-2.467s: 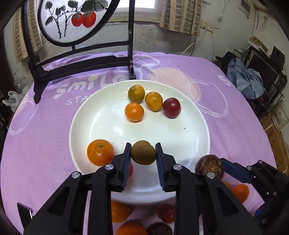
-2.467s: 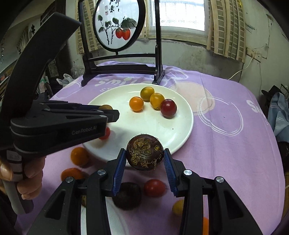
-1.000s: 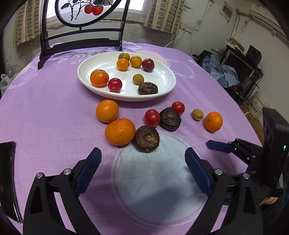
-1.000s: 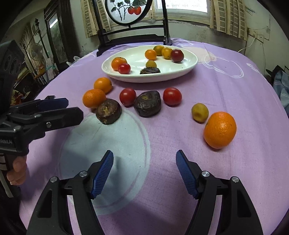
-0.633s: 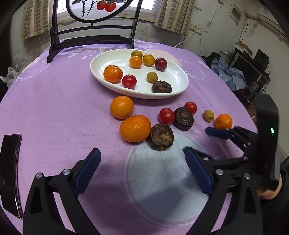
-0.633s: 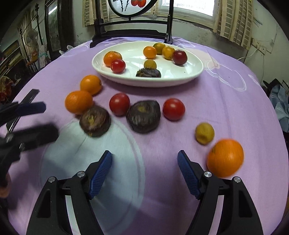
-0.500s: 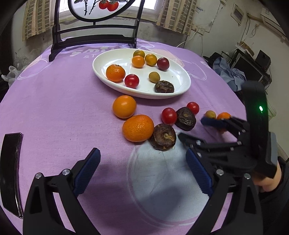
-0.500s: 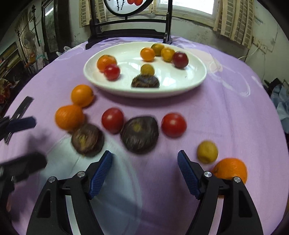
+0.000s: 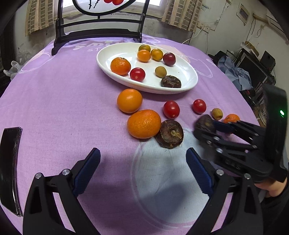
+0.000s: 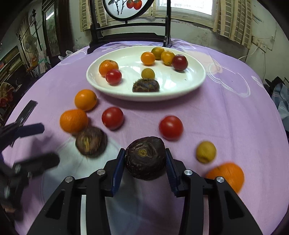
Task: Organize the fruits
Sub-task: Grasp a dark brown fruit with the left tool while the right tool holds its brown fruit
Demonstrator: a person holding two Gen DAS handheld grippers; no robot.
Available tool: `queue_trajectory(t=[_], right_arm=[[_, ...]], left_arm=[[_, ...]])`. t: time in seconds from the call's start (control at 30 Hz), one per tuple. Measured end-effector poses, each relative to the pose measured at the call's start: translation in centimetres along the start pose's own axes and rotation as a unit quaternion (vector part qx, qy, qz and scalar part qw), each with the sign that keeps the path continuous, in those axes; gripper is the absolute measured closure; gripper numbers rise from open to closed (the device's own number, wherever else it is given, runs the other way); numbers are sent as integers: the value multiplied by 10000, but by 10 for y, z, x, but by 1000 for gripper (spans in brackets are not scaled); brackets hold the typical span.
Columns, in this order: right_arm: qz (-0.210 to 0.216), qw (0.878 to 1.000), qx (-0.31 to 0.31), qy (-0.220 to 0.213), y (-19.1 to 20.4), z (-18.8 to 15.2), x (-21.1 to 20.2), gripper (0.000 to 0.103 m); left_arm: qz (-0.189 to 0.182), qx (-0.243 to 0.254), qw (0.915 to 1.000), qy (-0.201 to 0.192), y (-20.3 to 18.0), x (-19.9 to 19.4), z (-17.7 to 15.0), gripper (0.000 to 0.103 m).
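Note:
A white plate (image 9: pixel 187 85) (image 10: pixel 195 85) at the back of the purple cloth holds several fruits. Loose on the cloth lie two oranges (image 9: pixel 144 123), two red tomatoes (image 9: pixel 171 109), a dark wrinkled fruit (image 9: pixel 170 133) (image 10: pixel 90 142), a small yellow-brown fruit (image 10: pixel 206 151) and another orange (image 10: pixel 227 175). My right gripper (image 10: pixel 145 162) is shut on a second dark wrinkled fruit (image 10: pixel 145 157) (image 9: pixel 205 123), low over the cloth. My left gripper (image 9: pixel 143 166) is open and empty, just short of the first dark fruit.
A black wooden stand with a round painted panel (image 10: pixel 130 7) stands behind the plate. A dark flat object (image 9: pixel 9 166) lies at the cloth's left edge. Clothes and electronics (image 9: pixel 240 76) sit off the table's right side.
My right gripper has moved forward and shut on the dark wrinkled fruit between the tomatoes. My left gripper has come a little closer to the other dark fruit, still open.

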State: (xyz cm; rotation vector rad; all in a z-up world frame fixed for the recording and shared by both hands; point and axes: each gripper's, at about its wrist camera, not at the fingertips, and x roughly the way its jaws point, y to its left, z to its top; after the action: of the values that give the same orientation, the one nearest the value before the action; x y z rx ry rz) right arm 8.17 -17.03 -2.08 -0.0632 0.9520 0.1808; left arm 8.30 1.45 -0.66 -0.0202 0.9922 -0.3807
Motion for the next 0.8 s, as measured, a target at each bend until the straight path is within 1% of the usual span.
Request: queue_trajectory(t=[0.13, 0.23, 0.33, 0.43, 0.63, 0.8], right_arm=[[118, 9999, 114, -28, -9, -20, -14, 59], [201, 9996, 203, -55, -13, -27, -18, 59], [248, 9994, 212, -71, -15, -28, -18, 59], [251, 9996, 121, -75, -13, -31, -20, 59], [349, 9993, 115, -46, -16, -31, -22, 59], [366, 9993, 78, -53, -14, -32, -25, 59]], left_arm=[[-76, 59, 9999, 111, -5, 5, -3, 10], [-9, 152, 9998, 133, -8, 9, -5, 10], [101, 65, 9997, 217, -5, 16, -7, 10], [136, 46, 9997, 174, -5, 16, -7, 10], [402, 116, 9991, 115, -14, 20, -8, 10], [315, 103, 9992, 204, -24, 23, -6, 10]])
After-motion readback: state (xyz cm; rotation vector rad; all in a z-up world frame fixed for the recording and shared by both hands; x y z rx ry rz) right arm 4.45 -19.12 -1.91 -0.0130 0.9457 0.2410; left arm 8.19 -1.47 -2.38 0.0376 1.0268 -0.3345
